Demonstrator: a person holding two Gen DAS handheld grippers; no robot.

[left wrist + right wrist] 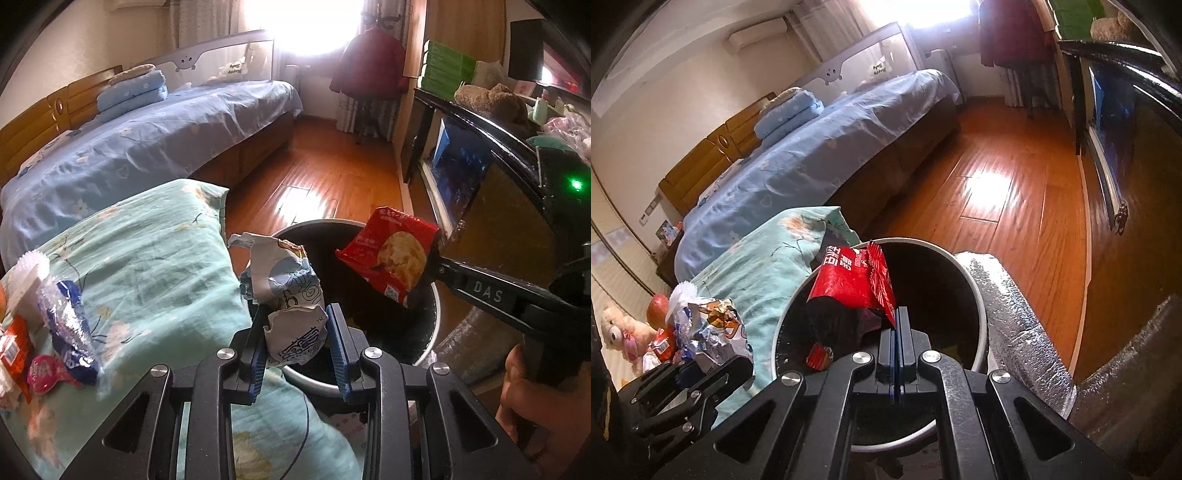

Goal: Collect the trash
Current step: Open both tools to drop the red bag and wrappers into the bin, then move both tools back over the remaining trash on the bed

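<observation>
From your left wrist, your left gripper clamps a crumpled white wrapper at the bin rim. From your right wrist, your right gripper pinches a red biscuit packet over the bin's mouth.

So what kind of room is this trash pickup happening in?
Most likely a home bedroom: a bed under a blue patterned sheet with a wooden headboard, folded blue bedding on it, and a dark red coat hanging by the window.
</observation>
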